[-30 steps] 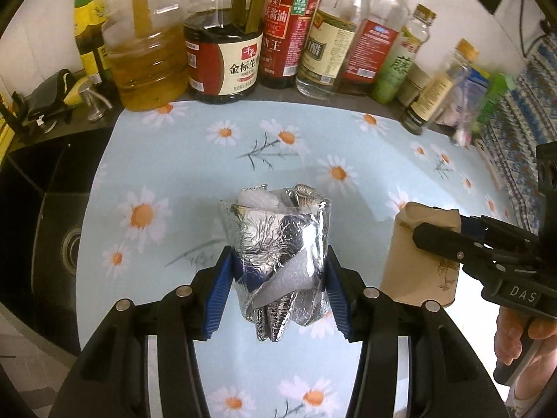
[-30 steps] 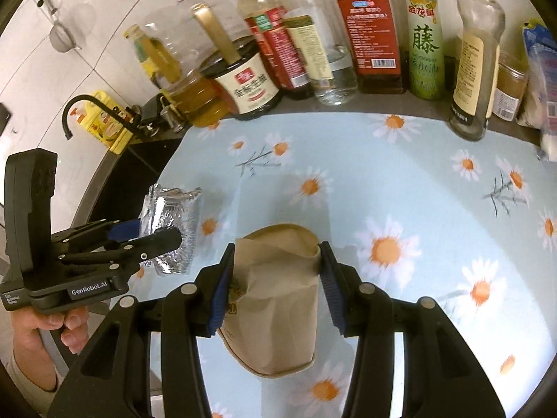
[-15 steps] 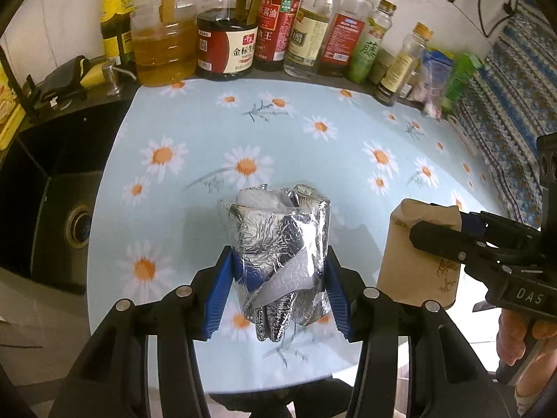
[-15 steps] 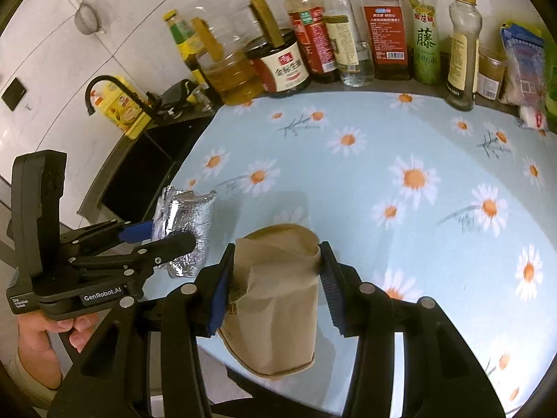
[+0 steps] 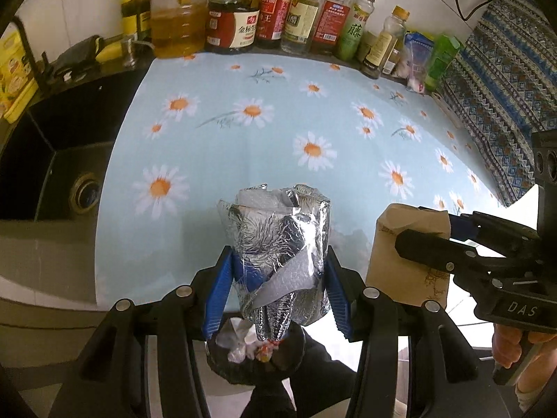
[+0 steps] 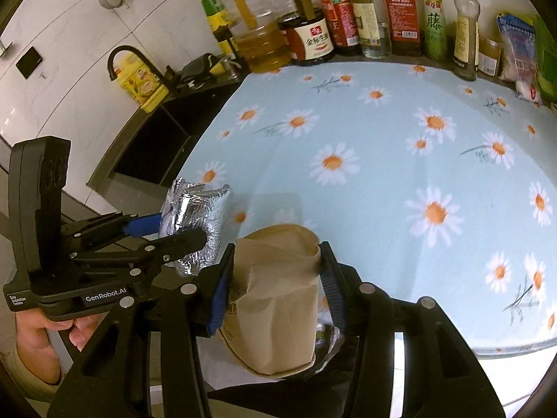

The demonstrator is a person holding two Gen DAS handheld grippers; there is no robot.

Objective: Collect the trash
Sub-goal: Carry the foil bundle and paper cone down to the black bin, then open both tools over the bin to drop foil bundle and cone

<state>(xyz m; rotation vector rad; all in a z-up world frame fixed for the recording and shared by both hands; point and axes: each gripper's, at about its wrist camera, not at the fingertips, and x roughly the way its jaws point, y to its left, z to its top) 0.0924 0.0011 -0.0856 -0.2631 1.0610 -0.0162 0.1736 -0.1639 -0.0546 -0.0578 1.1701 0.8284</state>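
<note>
My left gripper point(image 5: 276, 278) is shut on a crumpled silver foil wrapper point(image 5: 278, 244), held above the near edge of the daisy tablecloth point(image 5: 278, 122). Right under it a black bin point(image 5: 257, 358) with white crumpled trash inside shows on the floor. My right gripper point(image 6: 275, 278) is shut on a crushed brown paper cup point(image 6: 275, 299), held over the table's near edge. The foil wrapper point(image 6: 195, 216) and left gripper point(image 6: 181, 240) show at the left of the right wrist view. The paper cup point(image 5: 400, 254) and right gripper point(image 5: 428, 240) show at the right of the left wrist view.
A row of sauce and oil bottles point(image 5: 264, 10) lines the back wall. A black sink point(image 5: 52, 174) lies left of the table, with a tap point(image 6: 122, 59) and a yellow pack point(image 6: 142, 83). Snack bags point(image 5: 428, 59) and a patterned cloth point(image 5: 504, 69) are at the right.
Both grippers have pulled back and up from the table with their items. The table's near edge and the bin on the floor have come into view.
</note>
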